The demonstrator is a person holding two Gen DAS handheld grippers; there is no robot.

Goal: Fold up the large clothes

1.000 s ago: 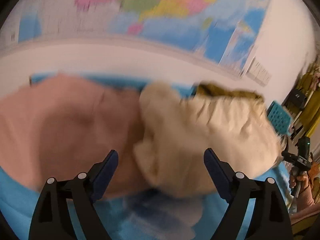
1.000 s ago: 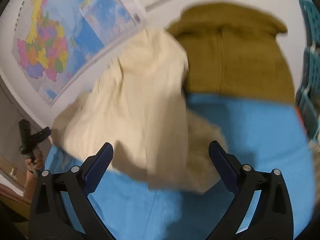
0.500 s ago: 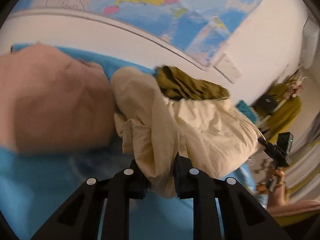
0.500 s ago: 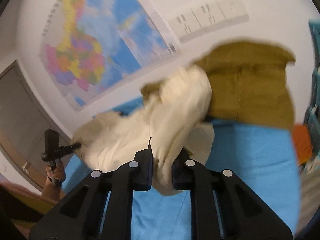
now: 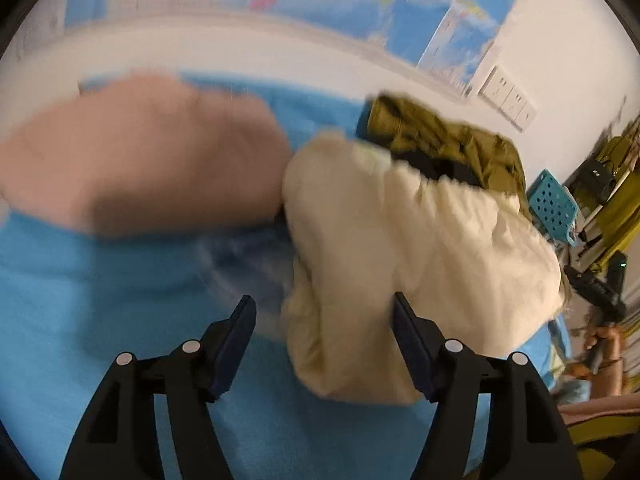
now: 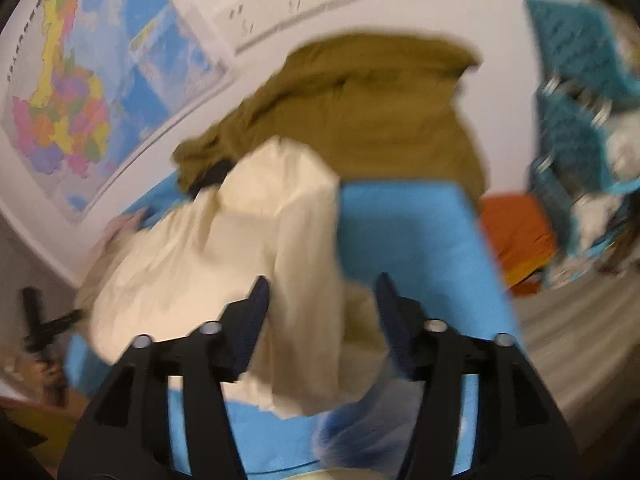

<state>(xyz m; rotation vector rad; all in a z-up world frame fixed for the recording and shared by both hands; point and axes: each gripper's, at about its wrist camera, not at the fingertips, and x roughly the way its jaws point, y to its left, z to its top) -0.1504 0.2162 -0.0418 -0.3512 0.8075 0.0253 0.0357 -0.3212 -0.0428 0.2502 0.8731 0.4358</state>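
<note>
Cream garment released in a bunched heap on the blue surface, both grippers parted.

The cream garment (image 5: 404, 248) was left crumpled on the blue cover (image 5: 120, 300), touching the pink garment (image 5: 136, 152) and overlapping the olive garment (image 6: 384, 108). The jaws of the left gripper (image 5: 324, 324) and the right gripper (image 6: 320, 304) had just been opening; cloth lay between them but was not seen to be pinched. A neighbouring garment could be caught on regrasping, or several bunched layers taken together, so that a skewed fold was produced.
</note>
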